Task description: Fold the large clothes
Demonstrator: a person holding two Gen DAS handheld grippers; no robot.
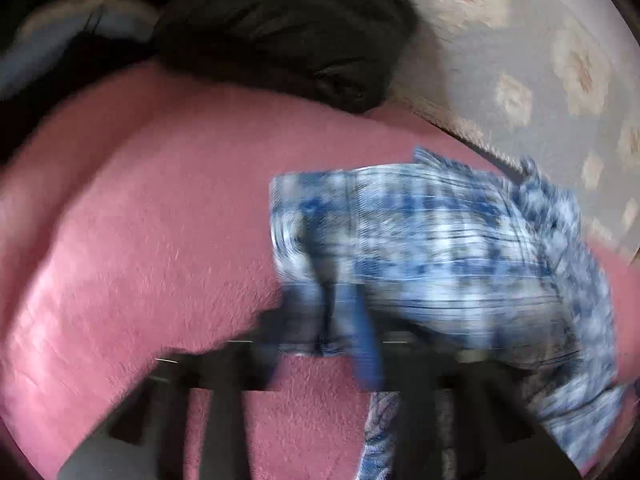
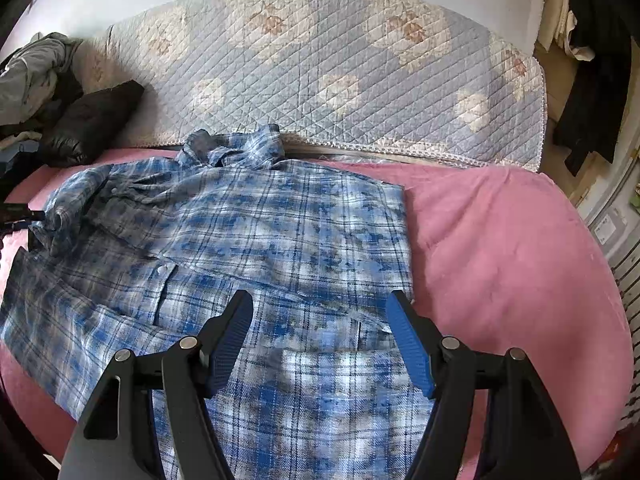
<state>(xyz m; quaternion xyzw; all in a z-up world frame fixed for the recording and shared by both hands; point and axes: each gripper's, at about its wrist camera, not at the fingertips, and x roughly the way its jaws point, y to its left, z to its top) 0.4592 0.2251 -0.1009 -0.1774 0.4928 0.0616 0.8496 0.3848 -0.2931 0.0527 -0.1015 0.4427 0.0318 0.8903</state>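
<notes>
We record one blue plaid shirt (image 2: 240, 248) spread on a pink blanket (image 2: 500, 264) covering the bed, lying directly ahead of and beneath our right claw (image 2: 320, 308), collar at the far end from it. Our right claw hangs over the shirt with its blue-padded fingers (image 2: 230, 340) spread wide apart and nothing between them. Our left claw (image 1: 328, 340) appears in the left wrist view as a dark blur with shirt fabric bunched at its tips; we cannot tell from that smeared picture whether it is clamped on the cloth. No containers appear in either view. The right wrist view alone shows the shirt whole, its chest pocket and buttons, and hanging dark clothes (image 2: 596, 80) far to the right of the claw. The left wrist view shows only a corner portion of the shirt (image 1: 440, 248), to the right of and ahead of its claw. Beyond the shirt lies a quilted light-blue bedcover (image 2: 340, 72) with pale floral patches. A black puffy garment (image 2: 88, 124) rests ahead and left of the right claw, with grey crumpled clothing (image 2: 32, 76) past it.
</notes>
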